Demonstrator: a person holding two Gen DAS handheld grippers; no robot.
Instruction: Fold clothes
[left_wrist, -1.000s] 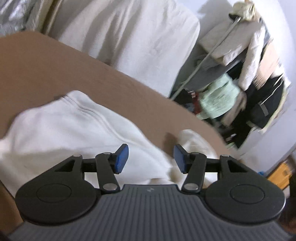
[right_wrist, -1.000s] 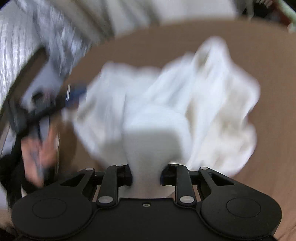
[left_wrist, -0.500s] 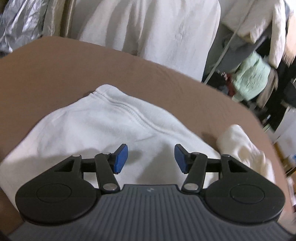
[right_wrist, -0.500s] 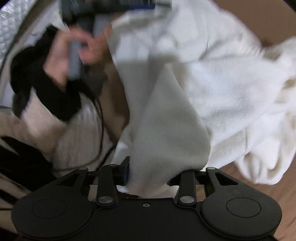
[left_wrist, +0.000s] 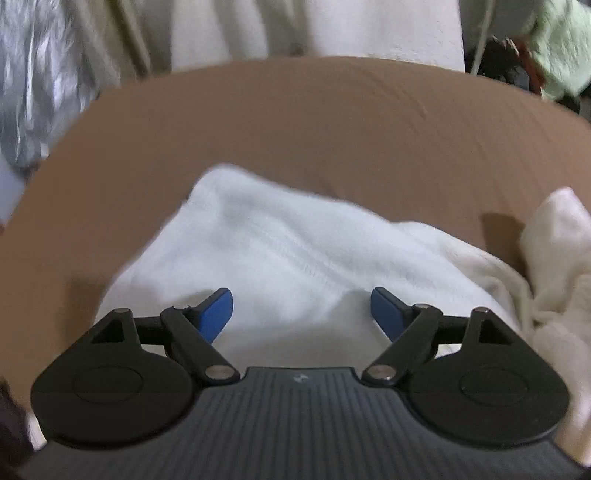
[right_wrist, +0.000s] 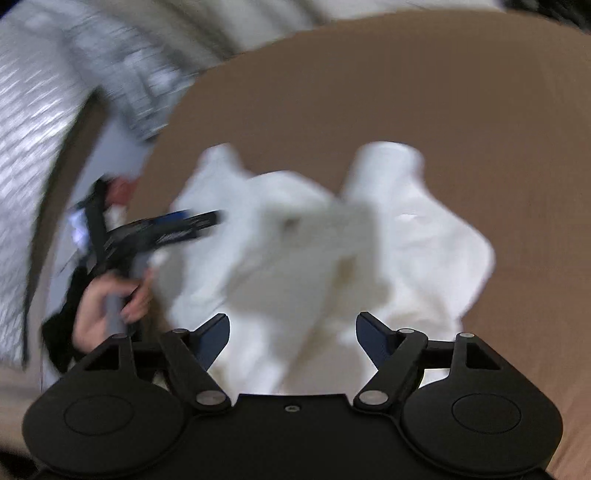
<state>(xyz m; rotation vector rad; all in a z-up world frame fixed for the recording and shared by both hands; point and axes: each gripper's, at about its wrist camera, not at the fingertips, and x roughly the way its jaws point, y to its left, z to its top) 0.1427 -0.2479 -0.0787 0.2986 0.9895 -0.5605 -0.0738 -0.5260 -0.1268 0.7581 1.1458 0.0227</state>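
A white fleece garment (left_wrist: 295, 251) lies bunched on the brown surface (left_wrist: 295, 122). It also shows in the blurred right wrist view (right_wrist: 332, 251), with two lobes pointing away. My left gripper (left_wrist: 302, 314) is open, its blue pads just above the garment's near part and holding nothing. My right gripper (right_wrist: 292, 338) is open and empty above the garment's near edge. The left gripper also shows in the right wrist view (right_wrist: 184, 225), held in a hand at the garment's left side.
The brown surface (right_wrist: 406, 103) curves away to an edge at the back. White cloth (left_wrist: 314, 29) hangs behind it. Silver foil-like material (left_wrist: 37, 92) is at the far left. A green garment (left_wrist: 561, 48) hangs at the far right.
My right gripper has opened and let go of the white garment fold, which dropped onto the pile. My left gripper opened wider and swung left.
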